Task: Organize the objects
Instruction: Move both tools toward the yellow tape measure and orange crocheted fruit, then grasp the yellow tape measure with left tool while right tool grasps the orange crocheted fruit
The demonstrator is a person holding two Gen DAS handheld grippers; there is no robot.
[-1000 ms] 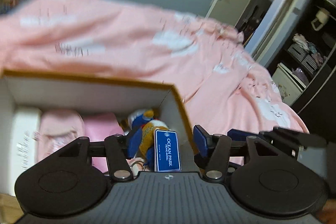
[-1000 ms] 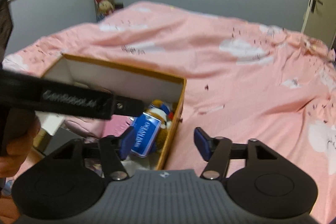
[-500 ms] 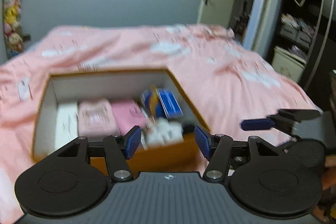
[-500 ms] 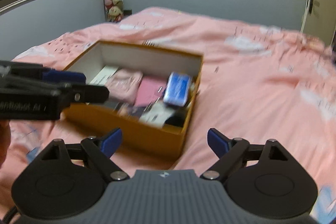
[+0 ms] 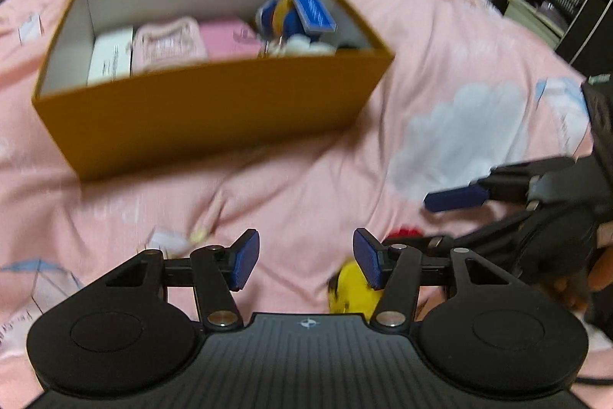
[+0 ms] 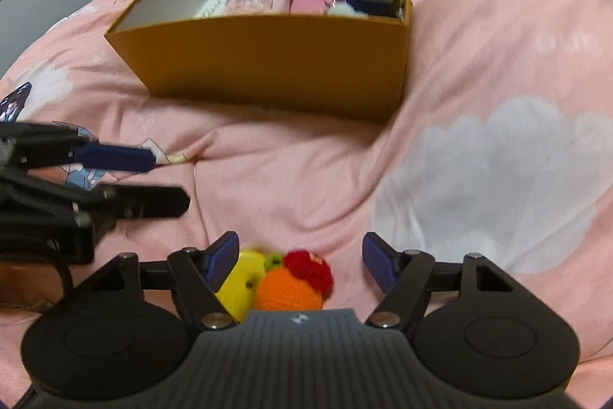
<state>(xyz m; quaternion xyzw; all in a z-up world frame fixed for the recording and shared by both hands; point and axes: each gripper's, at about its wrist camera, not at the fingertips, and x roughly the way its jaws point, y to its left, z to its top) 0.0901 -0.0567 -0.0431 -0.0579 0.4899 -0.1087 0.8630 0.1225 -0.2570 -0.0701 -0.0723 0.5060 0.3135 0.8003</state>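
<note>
Crocheted fruit toy [image 6: 285, 280] fully visible only from right wrist, between spread right gripper [image 6: 300, 257], left gripper [image 5: 302, 261] likewise apart

Soft pink cloth bedspread [image 6: 440, 94] is showing rumpled folds under a matt orange cardboard box [image 6: 276, 60] with plain white paper-like inner walls. Fuzzy crocheted yarn toys [image 6: 283, 278], yellow, orange and red, are sitting rough-textured. The right gripper [image 6: 300, 259] is showing matt black ribbed plastic, 2 dull blue pads and small shiny metal pins.
</note>
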